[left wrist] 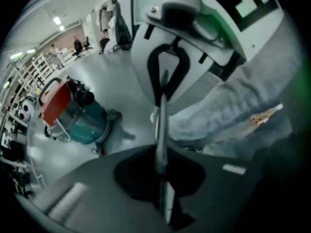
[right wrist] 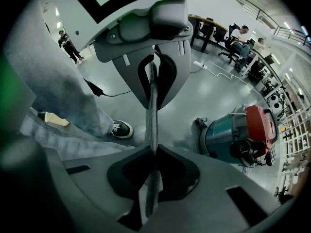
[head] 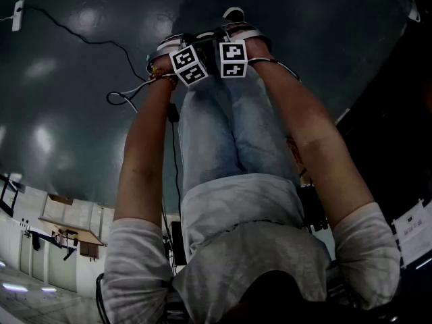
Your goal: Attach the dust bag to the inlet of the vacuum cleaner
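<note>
The vacuum cleaner (left wrist: pixel 73 113), a teal drum with a red top, stands on the grey floor off to the side; in the right gripper view the vacuum cleaner (right wrist: pixel 240 135) shows its black inlet (right wrist: pixel 243 149). No dust bag is in view. My left gripper (left wrist: pixel 160 144) and right gripper (right wrist: pixel 152 125) are both shut with nothing between the jaws. They are held tip to tip, each filling the other's view. In the head view the left gripper (head: pixel 189 65) and right gripper (head: pixel 233 58) sit side by side at arm's length above my jeans-clad legs.
A black cable (head: pixel 81 36) runs across the floor to a white power strip (head: pixel 18 13). My shoe (right wrist: pixel 121 128) rests near the grippers. People sit at desks (right wrist: pixel 240 38) far back, and shelving (left wrist: pixel 22 81) lines the hall beyond the vacuum.
</note>
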